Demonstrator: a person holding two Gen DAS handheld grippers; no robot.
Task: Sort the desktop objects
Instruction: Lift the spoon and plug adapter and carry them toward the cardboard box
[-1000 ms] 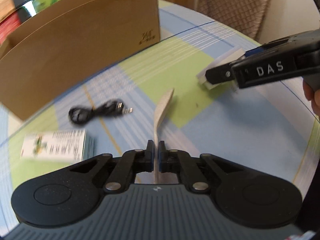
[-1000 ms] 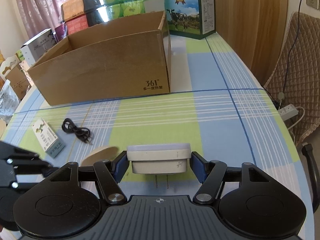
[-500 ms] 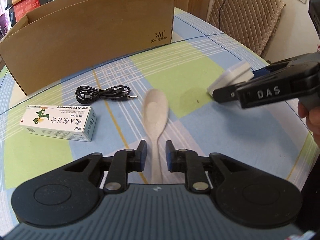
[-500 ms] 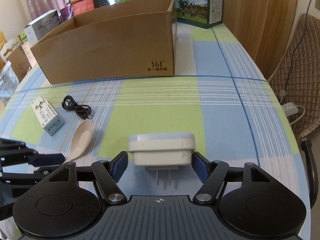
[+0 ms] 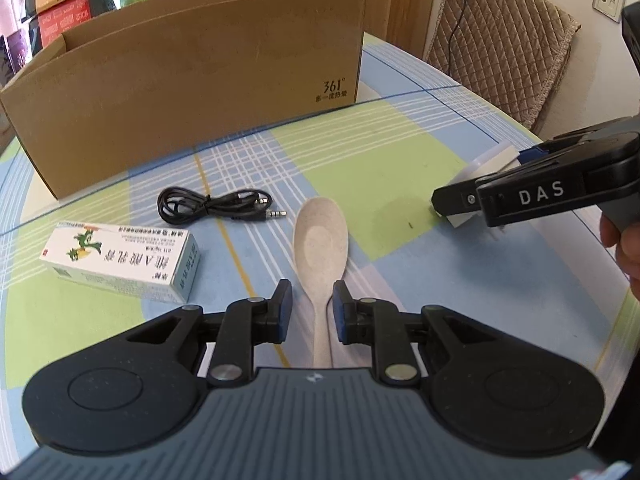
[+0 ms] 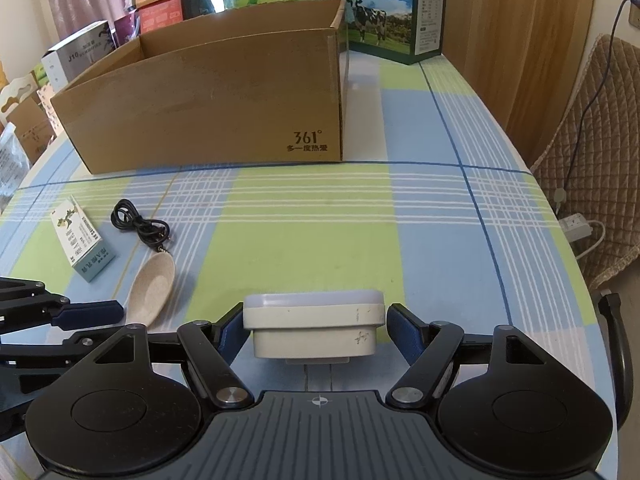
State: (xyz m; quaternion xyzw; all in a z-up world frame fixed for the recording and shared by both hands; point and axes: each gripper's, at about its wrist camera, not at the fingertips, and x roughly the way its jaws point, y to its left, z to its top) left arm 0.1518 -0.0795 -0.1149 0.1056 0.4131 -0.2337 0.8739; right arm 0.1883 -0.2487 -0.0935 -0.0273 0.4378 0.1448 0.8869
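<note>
A beige spoon lies flat on the checked tablecloth, its handle running between the fingers of my open left gripper, which do not touch it. My right gripper is shut on a white plug adapter, pads against its two sides, low over the cloth. In the left wrist view that same right gripper sits to the right, with the adapter showing behind it. A white and green medicine box and a coiled black audio cable lie left of the spoon. The spoon also shows at the lower left of the right wrist view.
An open brown cardboard box stands across the back of the table. Stacked cartons line the far edge. A quilted chair and a power strip are off the table's right side. A hand holds the right gripper.
My left gripper has opened and let go of the spoon, which went from held on edge to lying flat on the cloth. The right gripper has lowered the adapter toward the table.
</note>
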